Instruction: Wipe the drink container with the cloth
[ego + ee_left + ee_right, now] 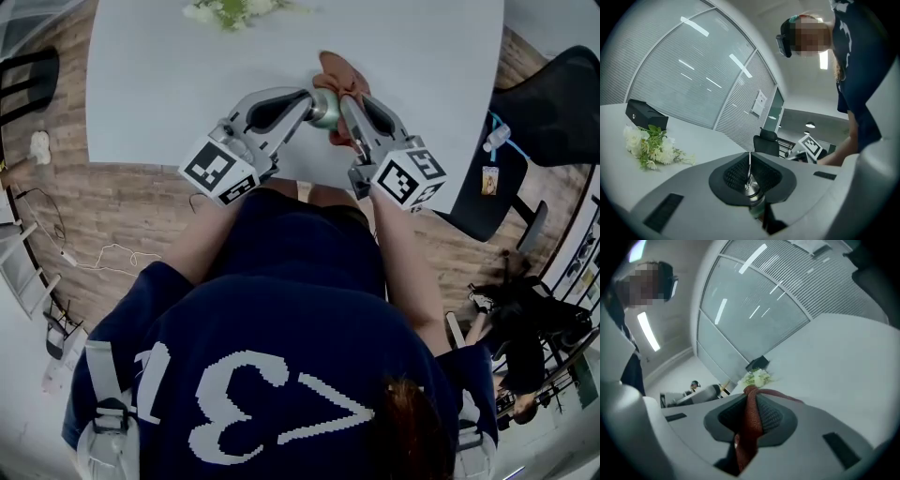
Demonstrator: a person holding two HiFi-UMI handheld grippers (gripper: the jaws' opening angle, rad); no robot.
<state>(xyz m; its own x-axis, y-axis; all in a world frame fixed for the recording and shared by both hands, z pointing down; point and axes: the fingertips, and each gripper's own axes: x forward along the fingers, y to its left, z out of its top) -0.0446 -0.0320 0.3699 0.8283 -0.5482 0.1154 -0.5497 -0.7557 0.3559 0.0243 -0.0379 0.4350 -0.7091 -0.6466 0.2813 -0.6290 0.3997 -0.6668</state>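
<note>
In the head view both grippers meet over the near edge of the white table (159, 84). My left gripper (314, 101) is shut on the drink container (326, 110), a small silver and green vessel held off the table. In the left gripper view its thin metal top (750, 180) is pinched between the pads. My right gripper (348, 120) is shut on the reddish-brown cloth (339, 75), which lies bunched against the container's far side. The cloth (751, 427) runs as a folded strip between the jaws in the right gripper view.
A bunch of white flowers (230, 11) lies at the table's far edge, with a black box (644, 115) behind it. Black office chairs (553, 94) stand to the right of the table. Cables (56, 244) trail on the wooden floor at the left.
</note>
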